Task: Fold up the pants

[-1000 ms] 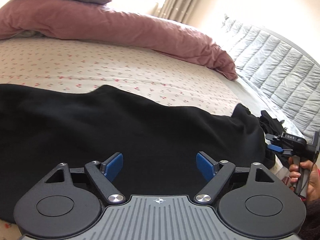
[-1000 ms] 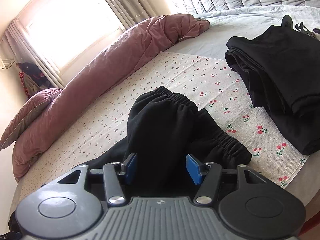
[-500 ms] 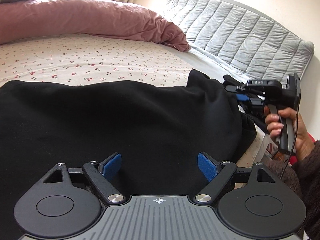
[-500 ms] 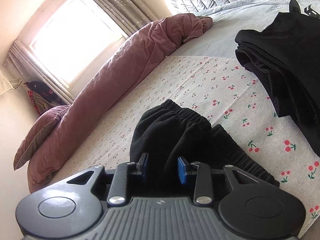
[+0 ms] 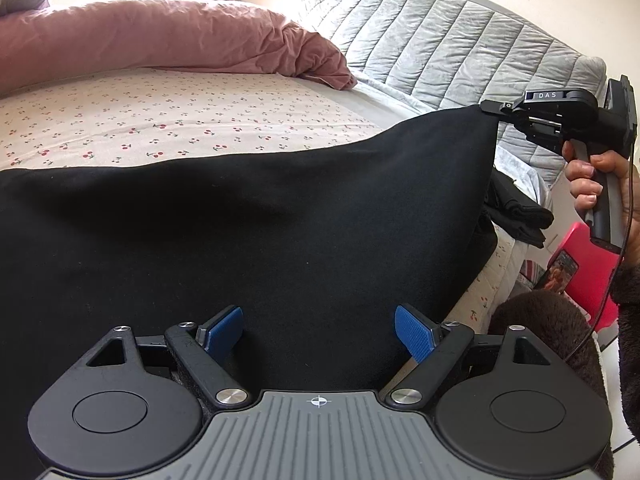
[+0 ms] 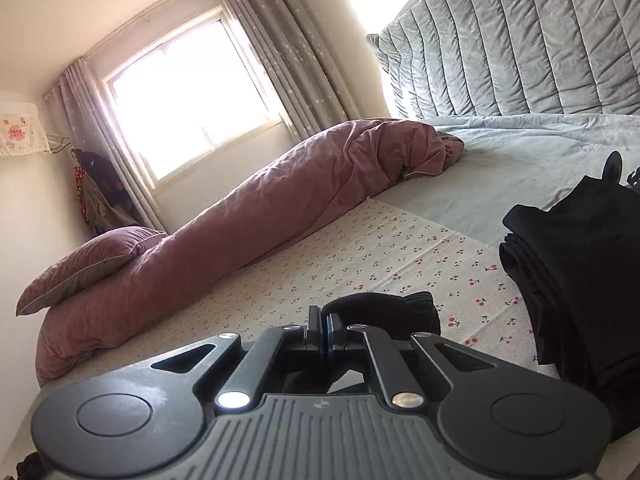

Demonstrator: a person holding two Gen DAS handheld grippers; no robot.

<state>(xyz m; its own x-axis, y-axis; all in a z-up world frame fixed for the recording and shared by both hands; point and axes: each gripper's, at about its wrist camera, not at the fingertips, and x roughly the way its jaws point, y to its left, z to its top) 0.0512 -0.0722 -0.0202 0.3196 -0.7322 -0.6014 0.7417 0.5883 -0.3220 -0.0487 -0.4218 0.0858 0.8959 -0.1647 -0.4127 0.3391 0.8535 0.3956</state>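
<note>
We see the black pants (image 5: 256, 232) spread across the bed sheet with cherry print (image 5: 168, 120), and their long axis runs from the left side of the left wrist view to the right side. The right end is lifted into a peak that points up toward the grey quilted headboard (image 5: 440, 52). At this peak the right gripper (image 5: 494, 107) pinches a corner of the cloth, and in the right wrist view its two blue pads (image 6: 329, 334) are pressed together on a bunched piece of the black fabric (image 6: 380, 308). The left gripper (image 5: 319, 326) hovers over the near edge of the pants, and its blue fingers (image 5: 412, 332) stand wide apart with nothing between them. A stack of folded black clothes (image 6: 580, 272) lies on the sheet to the right, apart from the pants. A pink duvet (image 6: 260, 220) lies along the far side of the bed, under the window (image 6: 188, 92).
</note>
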